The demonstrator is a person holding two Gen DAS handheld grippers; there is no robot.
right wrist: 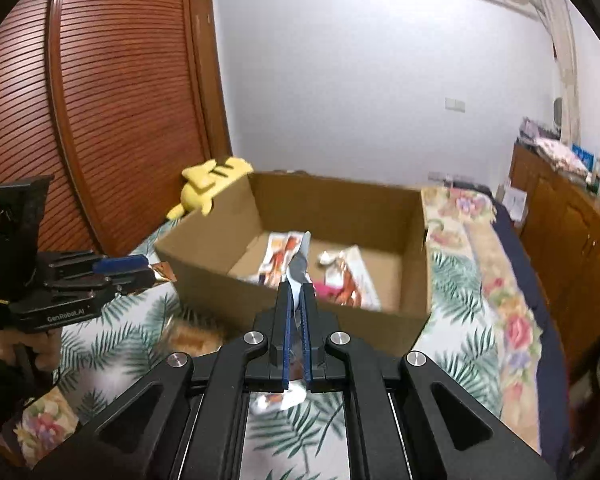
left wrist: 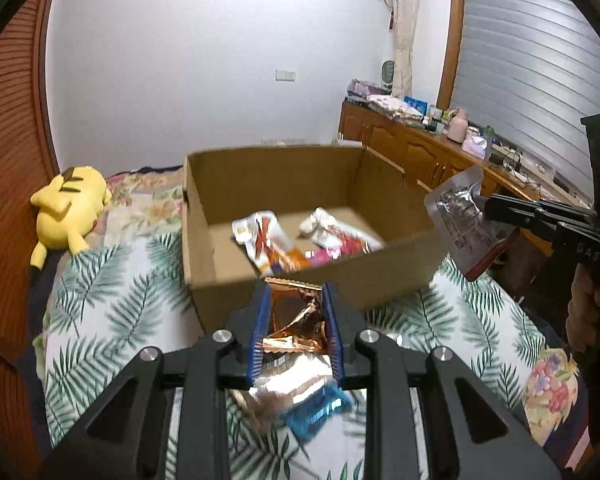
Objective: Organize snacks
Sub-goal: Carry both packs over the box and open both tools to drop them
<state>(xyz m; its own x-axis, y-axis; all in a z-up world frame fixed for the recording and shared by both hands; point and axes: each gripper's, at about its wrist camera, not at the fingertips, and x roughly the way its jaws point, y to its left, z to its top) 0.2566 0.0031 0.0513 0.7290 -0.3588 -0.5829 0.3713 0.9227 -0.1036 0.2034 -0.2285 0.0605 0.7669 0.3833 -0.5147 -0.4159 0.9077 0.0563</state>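
Meanwhile, left claw [left wrist: 294, 312] pinching copper packet [left wrist: 296, 312]; right claw [right wrist: 297, 300] pinching silver pouch [right wrist: 300, 268]; both short of box rim [left wrist: 320, 276].

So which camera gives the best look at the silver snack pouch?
The left wrist view: the silver printed snack pouch shows its flat face, pinched by the right tool. The right wrist view sees it only edge-on.

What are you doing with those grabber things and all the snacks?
A person is tidying snacks into a cardboard box on the bed. The left gripper is clamped on a shiny copper-coloured packet, and the right gripper is pinching a silver packet. Both packets are in the air on the near side of the box, which already holds a few snack packets.
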